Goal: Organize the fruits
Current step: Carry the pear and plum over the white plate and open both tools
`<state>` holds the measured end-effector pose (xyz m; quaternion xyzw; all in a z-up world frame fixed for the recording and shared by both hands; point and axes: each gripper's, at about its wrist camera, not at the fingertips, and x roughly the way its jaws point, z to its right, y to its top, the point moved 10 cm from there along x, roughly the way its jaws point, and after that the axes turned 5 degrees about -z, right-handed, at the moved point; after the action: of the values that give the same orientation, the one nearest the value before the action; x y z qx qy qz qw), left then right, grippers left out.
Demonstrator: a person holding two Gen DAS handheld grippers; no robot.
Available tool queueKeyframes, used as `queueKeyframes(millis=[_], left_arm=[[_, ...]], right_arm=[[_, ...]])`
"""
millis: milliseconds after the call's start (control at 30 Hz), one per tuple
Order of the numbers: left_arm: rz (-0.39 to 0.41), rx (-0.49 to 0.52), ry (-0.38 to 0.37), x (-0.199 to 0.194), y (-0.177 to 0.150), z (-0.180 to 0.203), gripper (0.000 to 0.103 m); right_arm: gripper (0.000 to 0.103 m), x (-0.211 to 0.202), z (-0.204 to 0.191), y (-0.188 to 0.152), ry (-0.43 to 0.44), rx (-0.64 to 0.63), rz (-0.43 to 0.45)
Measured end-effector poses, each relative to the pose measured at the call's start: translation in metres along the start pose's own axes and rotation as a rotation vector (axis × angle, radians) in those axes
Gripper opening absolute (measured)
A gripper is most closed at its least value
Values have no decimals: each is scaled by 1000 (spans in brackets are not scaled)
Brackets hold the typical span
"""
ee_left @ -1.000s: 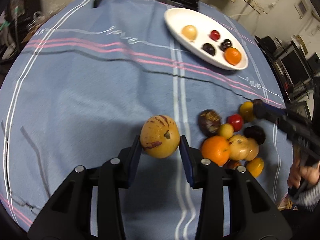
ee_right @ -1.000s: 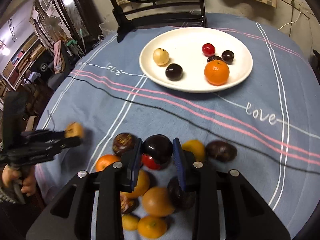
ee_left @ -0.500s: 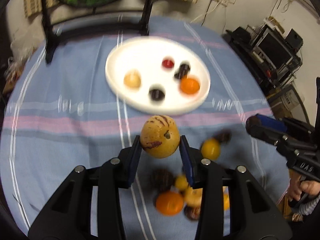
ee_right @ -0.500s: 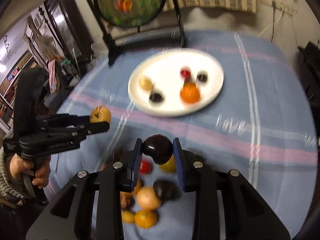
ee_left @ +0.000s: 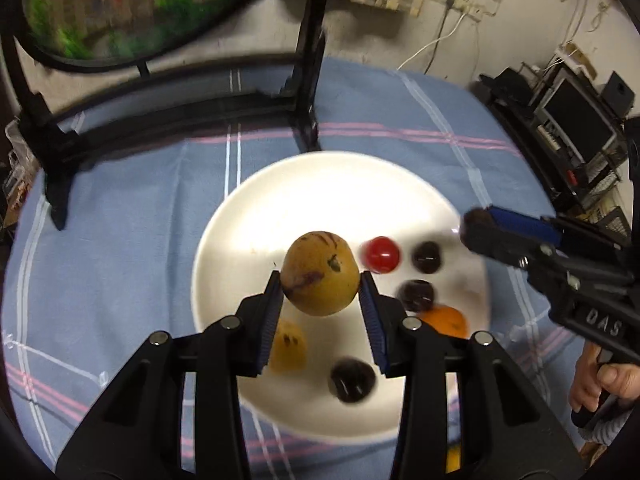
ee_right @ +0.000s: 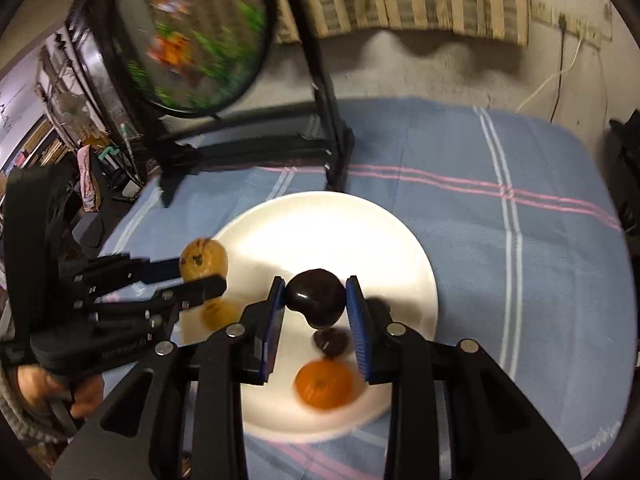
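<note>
I'm seeing my left claw (ee_left: pixel 320 292) covering part of the yellow fruit (ee_left: pixel 287 346); the orange (ee_right: pixel 325 384) is blurring.

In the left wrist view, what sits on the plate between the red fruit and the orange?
Two dark fruits, one beside the red fruit and one just above the orange, all on the plate.

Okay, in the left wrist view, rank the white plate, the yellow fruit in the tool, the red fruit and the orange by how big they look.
1. white plate
2. yellow fruit, though it sits nearest the camera, which inflates it
3. orange, partly hidden, so unsure against the next
4. red fruit
</note>
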<state>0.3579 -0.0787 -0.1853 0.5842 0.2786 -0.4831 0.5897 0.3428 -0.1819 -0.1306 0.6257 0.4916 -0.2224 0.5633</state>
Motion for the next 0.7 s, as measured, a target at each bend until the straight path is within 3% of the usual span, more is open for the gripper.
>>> queueKeyframes(millis=[133, 300, 367, 433, 533, 700], left_arm=[[-46, -27, -4, 34, 1, -6, 39], [-34, -41, -4, 42, 8, -6, 51], [-19, -55, 0, 35, 10, -9, 59], [-4, -68, 2, 22, 6, -14, 59], [1, -92, 6, -1, -12, -22, 60], [-18, -118, 38, -38, -79, -33, 69]], right_arm=[[33, 45, 17, 13, 9, 38, -44], [34, 77, 30, 15, -15, 102, -110], [39, 69, 28, 15, -11, 109, -88], [70, 56, 29, 14, -21, 113, -62], [71, 20, 24, 5, -20, 110, 12], [71, -40, 16, -63, -44, 148, 51]])
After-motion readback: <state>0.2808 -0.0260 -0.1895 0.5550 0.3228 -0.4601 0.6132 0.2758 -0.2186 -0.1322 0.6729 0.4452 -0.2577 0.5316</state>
